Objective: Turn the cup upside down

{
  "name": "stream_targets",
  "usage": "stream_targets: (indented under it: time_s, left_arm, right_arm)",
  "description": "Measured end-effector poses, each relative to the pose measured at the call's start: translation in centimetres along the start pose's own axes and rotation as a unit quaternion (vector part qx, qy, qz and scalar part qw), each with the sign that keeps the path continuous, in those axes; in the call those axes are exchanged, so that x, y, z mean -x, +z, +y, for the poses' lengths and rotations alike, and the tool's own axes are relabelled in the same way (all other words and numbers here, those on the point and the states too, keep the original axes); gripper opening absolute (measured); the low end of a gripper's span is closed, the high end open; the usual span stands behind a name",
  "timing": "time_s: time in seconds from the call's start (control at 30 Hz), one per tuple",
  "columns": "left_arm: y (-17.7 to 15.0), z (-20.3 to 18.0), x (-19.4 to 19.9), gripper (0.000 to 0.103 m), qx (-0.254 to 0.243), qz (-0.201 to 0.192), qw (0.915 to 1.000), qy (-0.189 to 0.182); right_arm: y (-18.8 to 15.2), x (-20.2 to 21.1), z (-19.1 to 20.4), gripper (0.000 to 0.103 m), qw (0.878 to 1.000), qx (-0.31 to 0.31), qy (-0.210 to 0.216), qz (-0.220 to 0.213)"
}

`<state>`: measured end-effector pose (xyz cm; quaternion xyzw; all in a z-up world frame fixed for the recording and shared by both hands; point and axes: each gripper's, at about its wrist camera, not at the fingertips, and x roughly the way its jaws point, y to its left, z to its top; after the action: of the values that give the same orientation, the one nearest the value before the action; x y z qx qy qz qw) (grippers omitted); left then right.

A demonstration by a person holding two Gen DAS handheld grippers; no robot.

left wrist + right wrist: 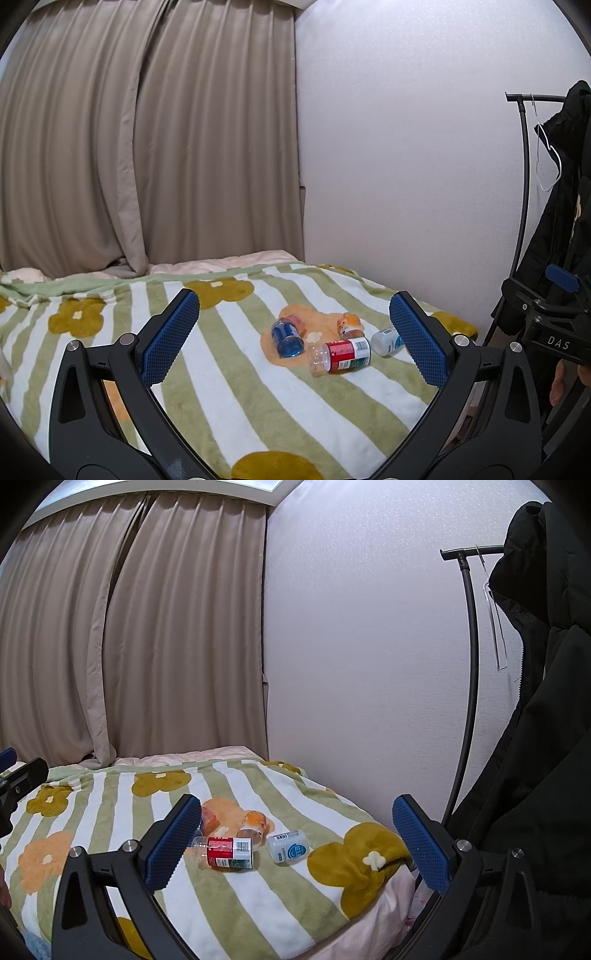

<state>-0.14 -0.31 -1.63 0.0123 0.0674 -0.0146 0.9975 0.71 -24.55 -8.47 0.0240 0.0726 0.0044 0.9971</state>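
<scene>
Lying on their sides in a loose cluster on the striped floral blanket (pixel 229 398) are four small cup-like plastic containers: a red-labelled clear one (pixel 339 356) nearest, a blue one (pixel 287 338), an orange one (pixel 349 325) and a white one (pixel 386 341). Which counts as the cup I cannot tell. Nothing is held: the left gripper (pixel 295 341) and right gripper (pixel 295 843) both hang back with jaws spread wide. This looks like the approach step; next calls for closing in and pinching one container across its body.
</scene>
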Motion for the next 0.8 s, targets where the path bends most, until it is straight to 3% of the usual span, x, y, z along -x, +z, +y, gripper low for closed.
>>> stream_targets:
  time_s: [0.4, 0.8]
  left_arm:
    - [-0.3, 0.1, -0.1, 0.103, 0.003, 0.004, 1.0000, -0.002]
    - [0.4, 0.5, -2.9, 0.103, 0.018, 0.038, 0.9991, -0.011]
  right_arm:
    - [-0.1, 0.0, 0.0, 0.103, 1.000, 0.000, 0.000, 0.000]
    - [-0.2, -0.2, 0.1, 0.103, 1.000, 0.000, 0.001, 0.002]
